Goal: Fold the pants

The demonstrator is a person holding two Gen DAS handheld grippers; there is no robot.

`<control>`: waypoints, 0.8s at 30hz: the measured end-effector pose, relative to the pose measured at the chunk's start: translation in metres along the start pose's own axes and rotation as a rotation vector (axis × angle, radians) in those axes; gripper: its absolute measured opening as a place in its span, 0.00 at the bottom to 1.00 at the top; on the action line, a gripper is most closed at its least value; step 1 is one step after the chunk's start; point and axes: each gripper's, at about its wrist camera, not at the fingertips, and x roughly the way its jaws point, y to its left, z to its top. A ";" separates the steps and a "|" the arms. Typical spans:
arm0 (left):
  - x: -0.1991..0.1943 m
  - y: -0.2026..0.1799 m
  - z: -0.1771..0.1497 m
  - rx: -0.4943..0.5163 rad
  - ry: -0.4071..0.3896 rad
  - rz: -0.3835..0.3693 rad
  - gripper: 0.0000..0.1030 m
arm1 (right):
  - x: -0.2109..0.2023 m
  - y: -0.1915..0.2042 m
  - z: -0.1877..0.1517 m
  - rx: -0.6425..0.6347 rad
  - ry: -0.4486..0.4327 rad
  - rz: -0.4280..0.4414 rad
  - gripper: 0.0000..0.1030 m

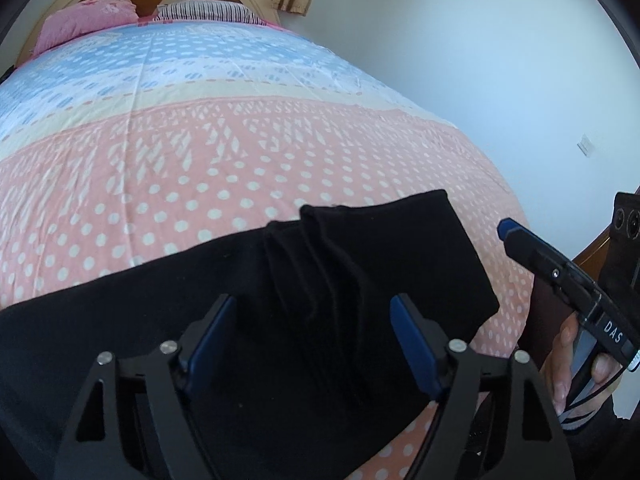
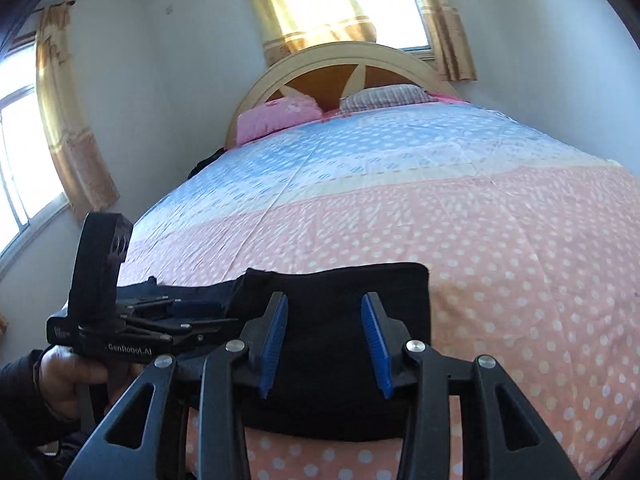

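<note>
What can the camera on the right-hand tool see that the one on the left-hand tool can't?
Only the right wrist view shows the two curtained windows, one on the side wall and one behind the headboard, plus the left gripper seen from the side in a hand.

Only the left wrist view shows a wall switch and the right gripper entering from the side.

Both show the black pants lying on the dotted bedspread, the pink pillow, the striped pillow and each camera's own open blue fingers.
</note>
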 end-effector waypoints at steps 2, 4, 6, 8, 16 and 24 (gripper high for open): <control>0.003 -0.006 -0.001 0.003 -0.002 -0.006 0.77 | 0.001 0.000 0.000 -0.008 0.004 -0.003 0.40; 0.005 -0.010 0.000 0.005 0.002 0.007 0.77 | -0.001 0.003 -0.001 -0.023 -0.012 -0.006 0.40; 0.006 -0.009 0.001 -0.006 -0.003 0.012 0.75 | -0.004 0.005 -0.001 -0.031 -0.026 0.002 0.40; 0.004 -0.010 0.002 -0.013 -0.004 0.008 0.64 | -0.005 0.005 -0.001 -0.030 -0.037 -0.004 0.40; 0.005 -0.012 0.002 -0.022 0.000 0.034 0.44 | 0.001 -0.006 0.000 0.038 -0.028 -0.019 0.40; 0.009 -0.014 0.000 -0.023 -0.002 0.033 0.46 | 0.007 -0.003 -0.004 0.028 -0.018 -0.023 0.40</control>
